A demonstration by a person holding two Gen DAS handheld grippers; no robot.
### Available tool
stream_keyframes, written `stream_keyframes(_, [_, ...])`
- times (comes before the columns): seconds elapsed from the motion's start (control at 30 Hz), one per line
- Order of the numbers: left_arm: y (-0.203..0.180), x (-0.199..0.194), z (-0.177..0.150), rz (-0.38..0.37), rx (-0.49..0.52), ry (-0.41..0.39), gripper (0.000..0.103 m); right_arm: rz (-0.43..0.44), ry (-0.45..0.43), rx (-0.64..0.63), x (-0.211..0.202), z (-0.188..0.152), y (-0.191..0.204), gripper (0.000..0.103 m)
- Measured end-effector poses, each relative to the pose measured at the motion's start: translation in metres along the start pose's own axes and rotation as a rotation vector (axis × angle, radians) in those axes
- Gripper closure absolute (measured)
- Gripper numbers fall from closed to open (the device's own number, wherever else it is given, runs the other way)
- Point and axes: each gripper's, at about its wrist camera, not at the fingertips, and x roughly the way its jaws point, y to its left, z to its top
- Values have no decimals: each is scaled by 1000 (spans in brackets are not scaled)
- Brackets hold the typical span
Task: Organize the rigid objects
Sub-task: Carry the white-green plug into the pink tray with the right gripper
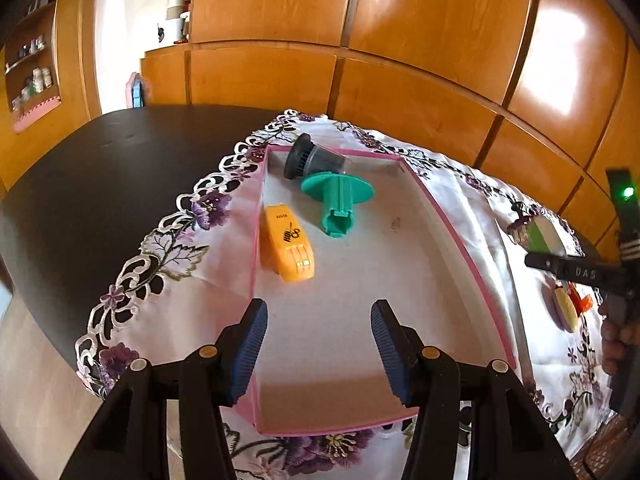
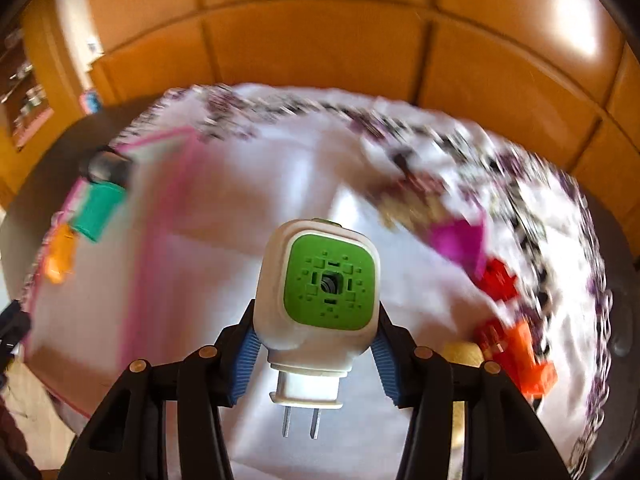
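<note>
A pink-rimmed box [image 1: 460, 236] lies on the embroidered tablecloth. Inside it are an orange gadget with a bee print [image 1: 288, 246], a teal plastic piece [image 1: 338, 200] and a dark cylindrical piece [image 1: 310, 158]. My left gripper [image 1: 320, 340] hovers open over the box's near end, nothing between its blue pads. My right gripper [image 2: 316, 350] is shut on a white plug-in device with a green face [image 2: 320, 296], lifted off the cloth, prongs toward the camera. In the left wrist view that device [image 1: 542, 236] shows at the right edge with the right gripper.
Right of the box on the cloth [image 2: 248, 200] lie a magenta piece [image 2: 460, 240], red pieces [image 2: 498, 280], an orange piece [image 2: 528, 356] and a yellow round thing [image 1: 566, 306]. The dark table [image 1: 100, 168] is bare on the left. Wooden cabinets [image 1: 400, 20] stand behind.
</note>
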Motion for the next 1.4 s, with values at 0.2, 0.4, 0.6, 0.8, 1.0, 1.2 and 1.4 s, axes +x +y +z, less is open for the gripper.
stream_keyframes(0.2, [8,-1,0,9,-13,-6,48,81,-40,-100,0,28,58,52])
stream_keyframes(0.4, [16,-1,1,27,-24,-7,48,104,-26,-166,25,51,100,52])
stream_keyframes(0.6, [18,1,0,31,-25,1,48,55,73,-220,74,53,120,56])
stream_keyframes(0.8, [15,2,-1,29,-19,8,48,27,70,-228,80,47,122,63])
stream_keyframes(1.0, [13,-1,-1,34,-12,0,48,53,80,-195,73,46,113,62])
stream_keyframes(1.2, [9,-4,-2,31,-4,-4,48,74,39,-162,49,38,100,62])
stream_keyframes(1.4, [2,-8,-1,25,15,-13,48,64,-27,-115,22,28,72,62])
